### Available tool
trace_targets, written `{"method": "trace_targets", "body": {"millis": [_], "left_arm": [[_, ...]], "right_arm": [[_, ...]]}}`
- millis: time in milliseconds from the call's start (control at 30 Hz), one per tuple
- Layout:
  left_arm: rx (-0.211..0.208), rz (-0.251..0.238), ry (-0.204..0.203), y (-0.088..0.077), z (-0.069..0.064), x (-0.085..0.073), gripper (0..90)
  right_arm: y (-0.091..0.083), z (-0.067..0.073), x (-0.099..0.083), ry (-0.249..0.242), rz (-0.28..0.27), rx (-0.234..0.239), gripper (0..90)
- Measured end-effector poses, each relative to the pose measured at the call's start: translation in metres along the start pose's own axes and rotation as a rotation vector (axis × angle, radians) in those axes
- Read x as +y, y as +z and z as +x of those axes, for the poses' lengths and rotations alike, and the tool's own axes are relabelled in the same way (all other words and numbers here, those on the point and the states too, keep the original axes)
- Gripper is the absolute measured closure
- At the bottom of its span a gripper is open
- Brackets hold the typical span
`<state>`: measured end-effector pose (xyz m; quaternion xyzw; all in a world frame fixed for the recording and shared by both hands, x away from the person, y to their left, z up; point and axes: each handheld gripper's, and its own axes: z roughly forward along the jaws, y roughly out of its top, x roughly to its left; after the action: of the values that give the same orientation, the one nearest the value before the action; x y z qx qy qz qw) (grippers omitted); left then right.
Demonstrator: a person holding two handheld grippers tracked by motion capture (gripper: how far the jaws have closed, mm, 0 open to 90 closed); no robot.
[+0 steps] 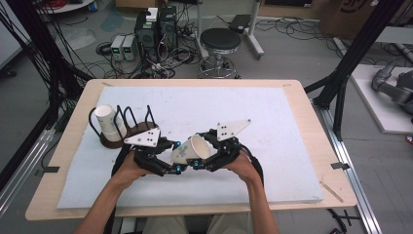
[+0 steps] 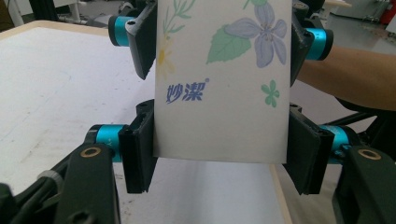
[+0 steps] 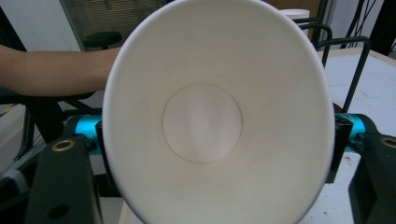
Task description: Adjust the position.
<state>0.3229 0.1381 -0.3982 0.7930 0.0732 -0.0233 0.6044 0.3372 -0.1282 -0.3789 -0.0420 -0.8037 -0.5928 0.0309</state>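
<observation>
White paper, printed with blue flowers and green leaves, forms the tapered cup [image 1: 191, 150] held between two hand-held grippers above the middle of a white foam mat [image 1: 272, 122] on a light wooden table [image 1: 311, 146]. In the high view the left gripper [image 1: 170, 168] and the right gripper [image 1: 199, 163] meet at the cup from either side, each carried by one of the person's hands, with the cup tipped on its side and its open mouth turned toward the right gripper.

The left gripper view has that gripper's black jaws clamped on the narrow base end of the cup [image 2: 219, 93], pads pressed against both side walls; the other gripper's jaws flank the cup farther up.

The right gripper view looks straight into the cup's open mouth [image 3: 205, 126], the rim squeezed into an oval between the right gripper's jaws, which grasp it at both sides.

At the mat's left edge, a black wire rack on a brown round base [image 1: 127, 127] holds a second white paper cup [image 1: 109, 122], lying tilted, well apart from the grippers.
</observation>
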Motion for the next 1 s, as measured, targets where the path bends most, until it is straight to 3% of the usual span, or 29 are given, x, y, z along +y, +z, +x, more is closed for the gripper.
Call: {"method": "trace_targets", "body": {"millis": [300,333,400,500,800,1000], "left_arm": [[-0.004,0.002,-0.007,0.0,-0.001,0.0,34.2],[-0.012,-0.001,-0.005,0.001,-0.002,0.0,31.2],[-0.002,0.012,-0.011,0.003,-0.003,0.0,11.8],[-0.001,0.028,-0.02,0.005,-0.003,-0.002,1.7],[0.031,0.028,-0.003,0.002,-0.004,-0.001,1.7],[0.109,0.033,0.011,-0.007,-0.007,-0.004,1.8]], "right_arm": [[0.0,0.0,0.0,-0.004,-0.003,0.002,27.1],[0.0,0.0,0.0,-0.003,-0.004,0.001,27.1],[0.0,0.0,0.0,-0.001,-0.003,0.001,27.1],[0.0,0.0,0.0,0.0,-0.006,-0.003,27.1],[-0.002,0.0,0.0,0.002,-0.008,-0.009,27.1],[-0.005,0.001,0.001,0.003,-0.005,-0.025,27.1]]}}
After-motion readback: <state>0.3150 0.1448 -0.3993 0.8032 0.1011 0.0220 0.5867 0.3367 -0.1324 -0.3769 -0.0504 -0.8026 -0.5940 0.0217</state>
